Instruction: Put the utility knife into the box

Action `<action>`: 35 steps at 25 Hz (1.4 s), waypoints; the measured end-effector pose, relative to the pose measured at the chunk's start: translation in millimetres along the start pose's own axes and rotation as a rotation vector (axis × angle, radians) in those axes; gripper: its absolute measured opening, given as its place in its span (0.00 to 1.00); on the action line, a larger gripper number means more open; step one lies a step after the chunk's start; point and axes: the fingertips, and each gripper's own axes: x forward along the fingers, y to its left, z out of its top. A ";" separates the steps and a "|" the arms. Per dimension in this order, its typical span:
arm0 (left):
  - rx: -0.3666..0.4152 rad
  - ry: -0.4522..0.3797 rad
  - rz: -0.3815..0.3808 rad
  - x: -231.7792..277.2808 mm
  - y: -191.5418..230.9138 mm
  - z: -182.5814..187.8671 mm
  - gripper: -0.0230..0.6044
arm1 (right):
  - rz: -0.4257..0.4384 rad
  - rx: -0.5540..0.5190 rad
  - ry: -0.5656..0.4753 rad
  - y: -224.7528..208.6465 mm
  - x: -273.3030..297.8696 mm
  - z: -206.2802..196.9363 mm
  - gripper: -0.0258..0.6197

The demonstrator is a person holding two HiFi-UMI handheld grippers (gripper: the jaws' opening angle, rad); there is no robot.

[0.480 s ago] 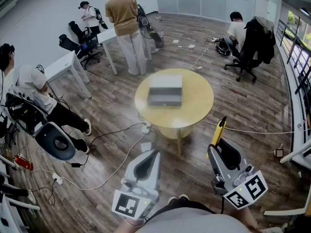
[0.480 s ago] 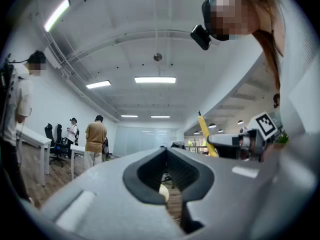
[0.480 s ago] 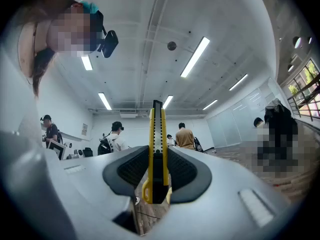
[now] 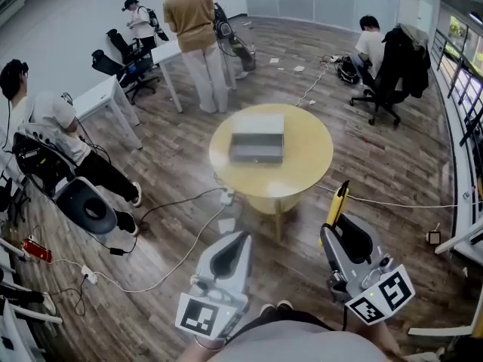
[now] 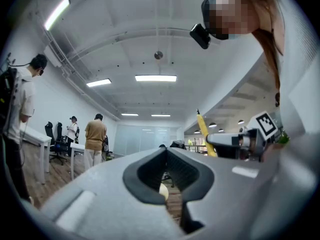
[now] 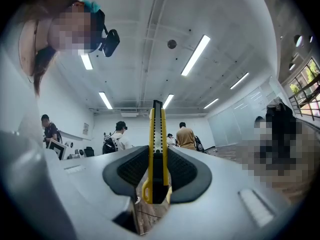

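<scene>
A grey box [image 4: 256, 138] lies on the round yellow table [image 4: 306, 164] ahead of me, well beyond both grippers. My right gripper [image 4: 333, 228] is shut on the yellow utility knife [image 4: 338, 202], whose tip points up and forward toward the table. In the right gripper view the knife [image 6: 156, 129] stands upright between the pads of that gripper [image 6: 157, 156]. My left gripper [image 4: 242, 237] hangs low at the left, shut with nothing in it. From the left gripper view its jaws [image 5: 166, 150] meet at the tips, and the knife [image 5: 204, 134] shows off to the right.
A person in a tan shirt [image 4: 192, 29] stands beyond the table. Another person sits at the left [image 4: 56, 130], and a third by a black office chair [image 4: 392, 74] at the back right. White desks [image 4: 106, 100] line the left. Cables [image 4: 181, 240] and a power strip [image 4: 226, 197] lie on the wood floor.
</scene>
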 end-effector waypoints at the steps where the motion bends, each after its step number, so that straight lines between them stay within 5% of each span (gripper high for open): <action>1: -0.001 0.005 0.001 0.9 0.0 -1.6 0.03 | 0.002 -0.015 -0.001 -0.1 0.0 0.4 0.23; 6: -0.005 0.007 0.000 8.8 -0.8 -3.5 0.03 | 0.019 -0.141 -0.003 0.7 0.4 5.6 0.23; 19: -0.034 0.040 0.058 22.2 -19.3 -21.1 0.03 | 0.052 -0.085 0.053 -41.0 -4.4 -12.4 0.23; 25: -0.043 0.041 0.109 18.3 3.2 -24.5 0.03 | 0.081 -0.079 0.073 -39.5 9.2 -24.4 0.23; 35: -0.031 0.022 0.085 65.7 38.1 -31.0 0.03 | 0.061 -0.102 0.066 -67.2 46.9 -27.2 0.23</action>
